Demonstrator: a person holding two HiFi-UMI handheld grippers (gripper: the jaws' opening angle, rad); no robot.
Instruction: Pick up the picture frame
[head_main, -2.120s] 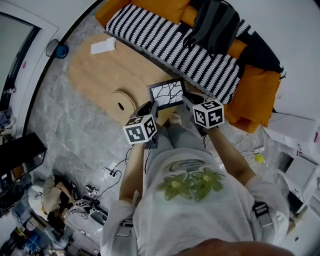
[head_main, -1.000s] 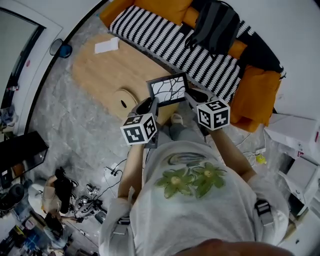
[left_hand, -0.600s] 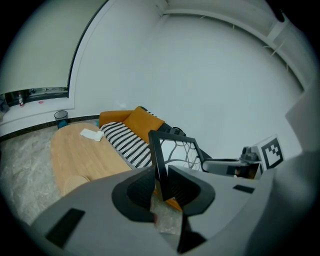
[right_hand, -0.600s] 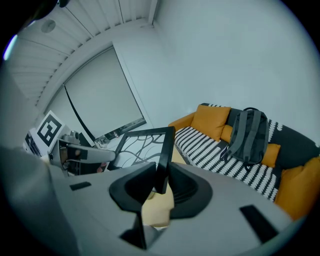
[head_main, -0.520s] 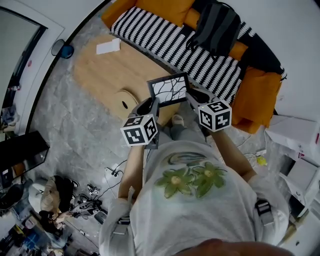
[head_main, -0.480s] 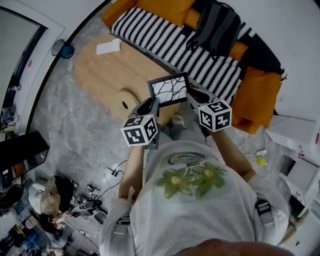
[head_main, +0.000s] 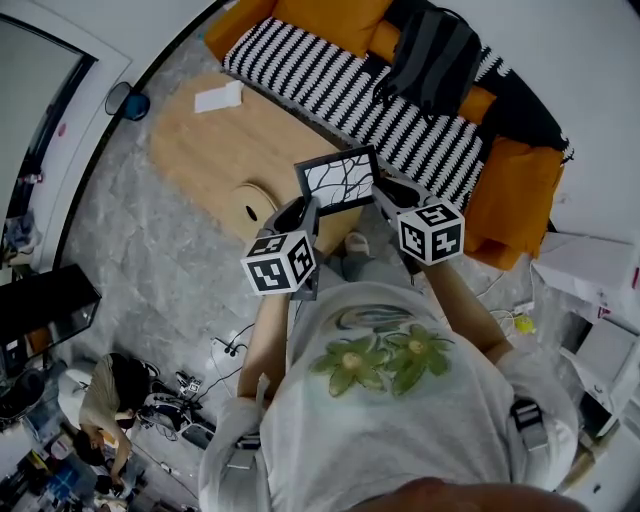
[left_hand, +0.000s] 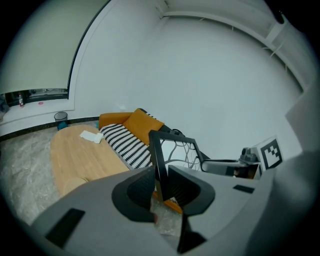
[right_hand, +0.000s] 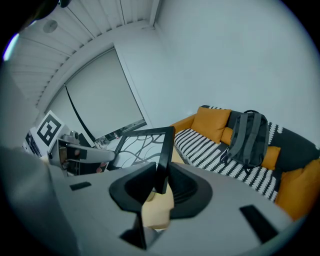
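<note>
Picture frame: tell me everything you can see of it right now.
The picture frame is rectangular, with a thin black border around a white picture of dark branching lines. It is held in the air above the wooden table, tilted, in landscape. The left tool clamps its left edge and the right tool its right edge; nothing else touches it.

The picture frame (head_main: 338, 180) sits a little higher in the head view than two seconds back, its top edge closer to the striped throw (head_main: 340, 85) on the sofa. The right claw (head_main: 383, 192), with its marker cube, has drifted slightly outward to the right. The wooden counter (head_main: 200, 150) and the white paper (head_main: 218, 97) on it have slid a touch rightward in the view. In the lower-left corner, the person (head_main: 103, 400) among the cables, earlier crouched low, now stands bent forward.
</note>
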